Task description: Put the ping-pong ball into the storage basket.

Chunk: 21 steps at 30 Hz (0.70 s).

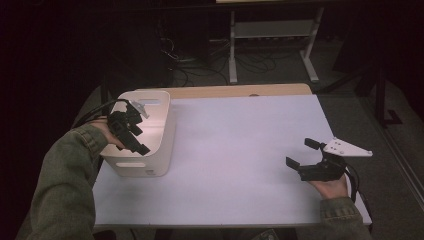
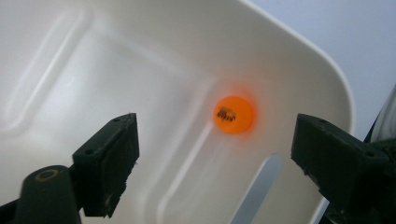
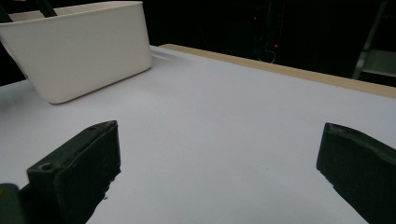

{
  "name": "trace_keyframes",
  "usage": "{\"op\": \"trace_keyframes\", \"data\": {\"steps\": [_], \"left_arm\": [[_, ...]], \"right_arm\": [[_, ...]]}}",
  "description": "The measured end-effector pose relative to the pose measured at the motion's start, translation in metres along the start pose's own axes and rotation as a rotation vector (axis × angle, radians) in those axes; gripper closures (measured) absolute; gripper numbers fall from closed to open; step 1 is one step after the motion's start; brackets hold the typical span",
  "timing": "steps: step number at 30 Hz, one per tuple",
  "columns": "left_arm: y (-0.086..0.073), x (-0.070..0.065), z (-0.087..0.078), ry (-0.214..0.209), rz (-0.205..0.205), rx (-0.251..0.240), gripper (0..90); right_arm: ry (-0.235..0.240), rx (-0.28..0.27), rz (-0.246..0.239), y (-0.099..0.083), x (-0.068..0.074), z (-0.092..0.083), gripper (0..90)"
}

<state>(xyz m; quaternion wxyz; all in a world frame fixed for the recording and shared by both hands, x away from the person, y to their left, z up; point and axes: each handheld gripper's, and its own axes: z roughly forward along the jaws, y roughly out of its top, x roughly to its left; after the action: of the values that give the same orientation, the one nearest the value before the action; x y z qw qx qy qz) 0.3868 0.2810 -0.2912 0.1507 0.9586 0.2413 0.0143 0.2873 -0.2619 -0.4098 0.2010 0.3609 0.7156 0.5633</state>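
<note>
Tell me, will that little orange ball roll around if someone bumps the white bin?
Probably yes. The orange ball is round and lies loose on the smooth floor of the white bin, so it would likely roll. It looks like a ping-pong ball, so probably very light. Its smooth skin may slip between hard jaws.

A pale lilac flat-topped bench (image 1: 240,150) with a tan wooden strip along its far edge fills the frame's middle. Behind it, at upper centre, stands a grey metal shelf frame (image 1: 272,30), with dark cables (image 1: 200,67) tangled on the floor.

A white table (image 1: 240,150) carries a cream bin (image 1: 150,150) at its left edge.
</note>
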Motion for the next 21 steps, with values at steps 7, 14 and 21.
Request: {"op": "trace_keyframes", "data": {"steps": [7, 14, 21], "left_arm": [[-0.004, -0.002, -0.009, -0.004, -0.023, -0.037, 7.2], [-0.006, -0.003, -0.015, 0.002, -0.026, -0.069, 1.2], [-0.01, -0.005, -0.023, 0.015, -0.038, -0.104, 0.0]], "right_arm": [[0.001, 0.001, 0.0, 0.0, 0.001, 0.0, 0.0], [0.003, 0.0, -0.001, 0.0, 0.001, 0.0, 0.0], [0.003, -0.001, -0.001, 0.001, 0.001, 0.0, 0.0]]}}
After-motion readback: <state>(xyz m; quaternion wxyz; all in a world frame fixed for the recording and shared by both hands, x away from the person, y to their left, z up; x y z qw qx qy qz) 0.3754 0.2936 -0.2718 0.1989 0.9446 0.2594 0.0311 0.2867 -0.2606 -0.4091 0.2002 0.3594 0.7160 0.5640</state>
